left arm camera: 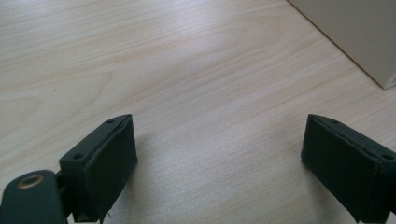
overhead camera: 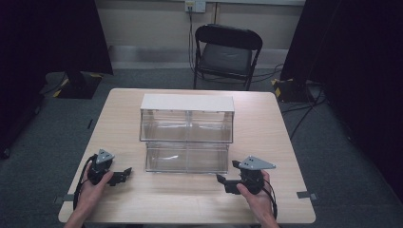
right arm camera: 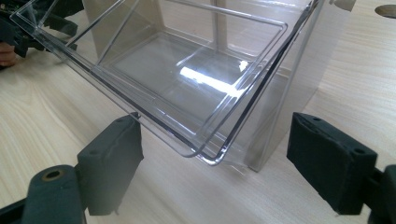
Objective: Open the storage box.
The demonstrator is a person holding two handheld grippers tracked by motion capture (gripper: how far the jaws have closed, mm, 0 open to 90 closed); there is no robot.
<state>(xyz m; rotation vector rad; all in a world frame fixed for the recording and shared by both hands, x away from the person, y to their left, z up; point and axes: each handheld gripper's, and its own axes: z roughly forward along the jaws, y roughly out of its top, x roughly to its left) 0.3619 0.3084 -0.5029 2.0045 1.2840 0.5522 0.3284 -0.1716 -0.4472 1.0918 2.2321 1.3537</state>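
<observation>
While both hands rest low on the near part of the wooden table (overhead camera: pixel 266 128), the biggest thing ahead of the two tools is the clear plastic organiser (overhead camera: pixel 187 124), a two-tier box with a white top panel (overhead camera: pixel 187 102) and a divider down the middle of each tier. It stands just beyond and between the grippers, toward the far side of the tabletop. Its lower drawer (overhead camera: pixel 186 157) sits pulled forward, toward the person, reaching closer to the tools than the upper tier does.

Seen from the right gripper view, the near corner of that drawer (right arm camera: pixel 205 156) lies directly ahead, between the two black jaws but a little beyond their tips, not touching either. The right gripper (overhead camera: pixel 227 172) is released, its jaws spread wide with bare wood between them, and it sits just off the drawer's right front corner. A hand (overhead camera: pixel 256 194) grips it from behind.

Farther from the box, the left gripper (overhead camera: pixel 124 174) lies off the drawer's left front corner, near it yet apart. Its jaws are likewise parted and hold nothing; in the left gripper view, plain tabletop runs between them, and a pale edge of the organiser (left arm camera: pixel 355 32) shows ahead and to the right of the tool.
</observation>
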